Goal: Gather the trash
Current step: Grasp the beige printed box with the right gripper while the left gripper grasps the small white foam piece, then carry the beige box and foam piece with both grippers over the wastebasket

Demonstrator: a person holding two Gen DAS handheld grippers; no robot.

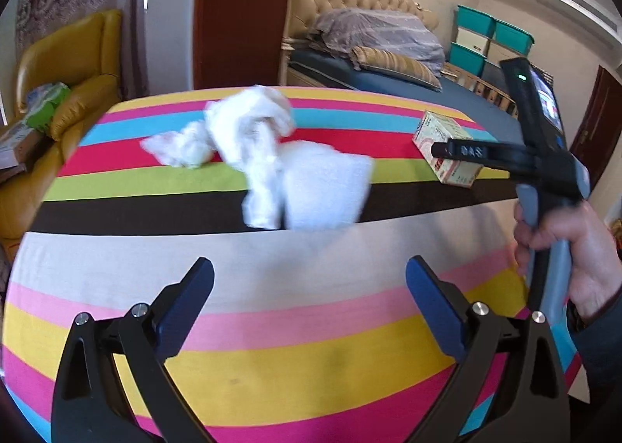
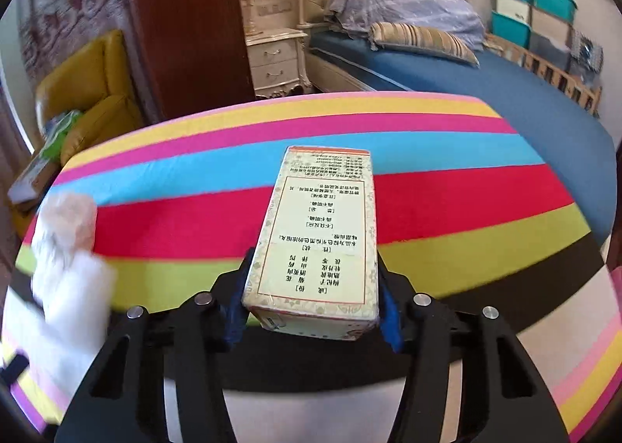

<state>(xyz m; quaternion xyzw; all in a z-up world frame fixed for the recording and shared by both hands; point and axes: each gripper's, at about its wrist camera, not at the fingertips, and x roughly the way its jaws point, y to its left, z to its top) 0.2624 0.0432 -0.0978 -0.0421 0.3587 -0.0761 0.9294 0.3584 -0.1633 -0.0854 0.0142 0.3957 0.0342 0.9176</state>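
Crumpled white tissues (image 1: 252, 147) lie in a loose heap on the striped tablecloth (image 1: 272, 346), blurred in the left wrist view and seen again as a white heap (image 2: 66, 268) at the left of the right wrist view. My left gripper (image 1: 310, 268) is open just short of them, with only cloth between its fingers. A cream printed carton (image 2: 322, 233) lies lengthwise on the red and green stripes. My right gripper (image 2: 313, 307) is shut on its near end, the blue pads (image 2: 235, 307) against both sides. The left wrist view shows the carton (image 1: 439, 130) behind that gripper's finger.
A person's hand (image 1: 575, 248) holds the right gripper's handle at the table's right edge. A yellow armchair (image 1: 77, 66) with packets on it stands to the left. Behind the table are a bed (image 2: 486, 93), a nightstand (image 2: 276, 62), a brown wooden panel (image 1: 241, 11) and teal storage boxes (image 1: 490, 35).
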